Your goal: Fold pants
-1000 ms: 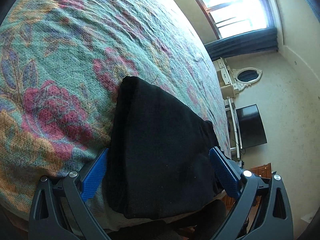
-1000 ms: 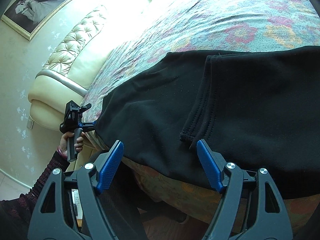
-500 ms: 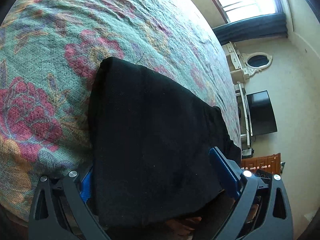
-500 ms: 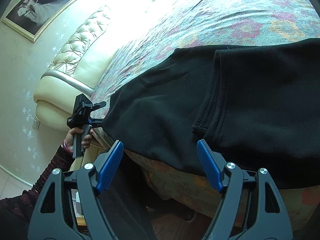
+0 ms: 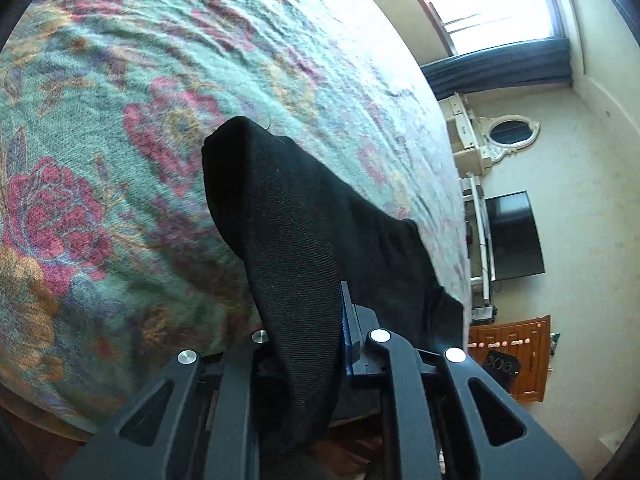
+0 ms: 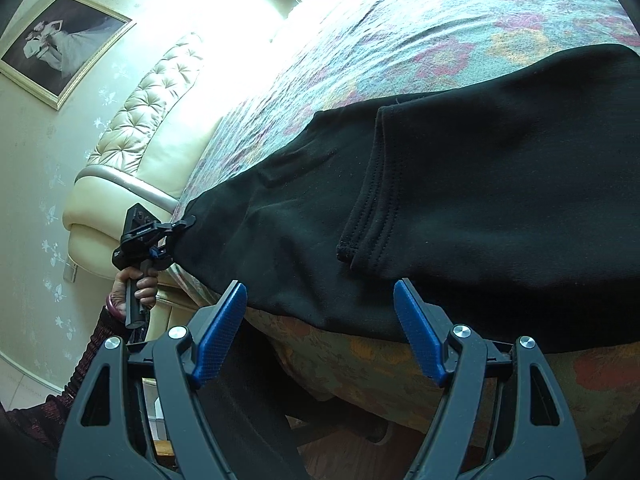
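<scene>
Black pants (image 6: 460, 184) lie folded along the near edge of a bed with a floral cover (image 6: 460, 28). A hem with stitched seams (image 6: 368, 216) lies on top, just beyond my right gripper (image 6: 320, 312), which is open and empty at the bed's edge. My left gripper (image 5: 316, 320) is shut on the end of the pants (image 5: 288, 216) and bunches the cloth upward. It also shows in the right wrist view (image 6: 176, 232), pinching the left end of the pants, held by a hand.
A cream tufted headboard (image 6: 140, 128) and a framed picture (image 6: 60, 60) are at the left. A window (image 5: 500, 0), a mirror, a TV (image 5: 516, 236) and a wooden cabinet (image 5: 516, 356) stand beyond the bed. Floor lies below the bed edge.
My left gripper has moved onto the end of the pants and shut on it, bunching the cloth. My right gripper has come slightly closer to the hem and stays open.
</scene>
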A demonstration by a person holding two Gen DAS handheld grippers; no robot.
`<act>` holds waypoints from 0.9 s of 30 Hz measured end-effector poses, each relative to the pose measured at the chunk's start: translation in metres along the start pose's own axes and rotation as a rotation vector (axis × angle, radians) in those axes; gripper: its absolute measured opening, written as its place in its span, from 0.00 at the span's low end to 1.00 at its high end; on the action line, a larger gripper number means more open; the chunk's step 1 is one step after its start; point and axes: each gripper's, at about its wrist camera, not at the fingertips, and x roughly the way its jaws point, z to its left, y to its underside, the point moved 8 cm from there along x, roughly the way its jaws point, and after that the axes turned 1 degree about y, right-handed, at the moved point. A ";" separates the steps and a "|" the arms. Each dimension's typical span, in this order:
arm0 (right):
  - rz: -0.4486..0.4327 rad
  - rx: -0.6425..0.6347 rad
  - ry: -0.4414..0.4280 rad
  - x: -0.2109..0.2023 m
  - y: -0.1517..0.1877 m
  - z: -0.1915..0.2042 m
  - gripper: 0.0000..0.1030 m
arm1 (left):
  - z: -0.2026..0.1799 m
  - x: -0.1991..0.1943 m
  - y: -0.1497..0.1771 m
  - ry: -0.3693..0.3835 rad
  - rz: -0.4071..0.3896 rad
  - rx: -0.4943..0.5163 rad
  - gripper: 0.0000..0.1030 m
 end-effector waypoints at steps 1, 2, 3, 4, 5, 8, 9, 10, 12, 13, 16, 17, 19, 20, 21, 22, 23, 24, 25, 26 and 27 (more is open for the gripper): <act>-0.007 0.007 -0.001 -0.003 -0.001 -0.003 0.74 | -0.011 -0.003 -0.001 0.036 -0.007 0.005 0.14; -0.014 0.013 -0.001 -0.005 -0.001 -0.005 0.74 | -0.024 -0.005 -0.002 0.070 -0.011 0.020 0.14; -0.019 0.018 -0.003 -0.008 -0.001 -0.007 0.74 | -0.037 -0.006 -0.002 0.093 -0.016 0.036 0.14; -0.023 0.022 -0.004 -0.010 0.000 -0.008 0.74 | -0.052 -0.005 -0.002 0.121 -0.017 0.046 0.14; -0.028 0.025 -0.004 -0.012 0.000 -0.010 0.74 | -0.065 -0.003 -0.002 0.149 -0.018 0.053 0.14; -0.044 0.033 -0.009 -0.020 0.003 -0.013 0.74 | -0.103 0.007 0.001 0.216 -0.008 0.085 0.14; -0.050 0.035 -0.011 -0.023 0.003 -0.014 0.74 | -0.118 0.013 0.003 0.227 -0.002 0.103 0.14; -0.058 0.039 -0.014 -0.026 0.003 -0.015 0.74 | -0.130 0.020 0.008 0.237 0.009 0.121 0.14; -0.075 0.048 -0.020 -0.032 0.003 -0.018 0.74 | -0.161 0.038 0.017 0.260 0.039 0.161 0.14; -0.082 0.052 -0.023 -0.035 0.003 -0.018 0.74 | -0.175 0.047 0.022 0.268 0.054 0.183 0.14; -0.103 0.064 -0.028 -0.042 0.003 -0.023 0.74 | -0.209 0.083 0.044 0.251 0.112 0.280 0.14; -0.108 0.068 -0.030 -0.044 0.003 -0.025 0.74 | -0.218 0.098 0.052 0.243 0.133 0.306 0.14; -0.118 0.077 -0.034 -0.049 0.002 -0.030 0.74 | -0.226 0.129 0.072 0.226 0.170 0.339 0.14; -0.123 0.082 -0.034 -0.051 0.001 -0.033 0.74 | -0.228 0.145 0.081 0.208 0.190 0.355 0.14; -0.128 0.087 -0.034 -0.052 0.001 -0.036 0.74 | -0.227 0.160 0.089 0.182 0.205 0.375 0.14; -0.131 0.094 -0.033 -0.054 0.001 -0.040 0.74 | -0.225 0.175 0.096 0.153 0.216 0.390 0.14; -0.135 0.101 -0.032 -0.055 0.001 -0.043 0.74 | -0.222 0.189 0.102 0.120 0.228 0.405 0.14; -0.139 0.109 -0.030 -0.056 0.000 -0.046 0.74 | -0.219 0.201 0.108 0.091 0.238 0.414 0.14; -0.142 0.119 -0.030 -0.056 0.000 -0.049 0.74 | -0.216 0.214 0.114 0.065 0.246 0.422 0.14; -0.145 0.125 -0.031 -0.058 0.001 -0.053 0.74 | -0.213 0.225 0.116 0.041 0.252 0.427 0.14; -0.147 0.130 -0.029 -0.058 0.002 -0.056 0.74 | -0.209 0.235 0.119 0.010 0.256 0.436 0.14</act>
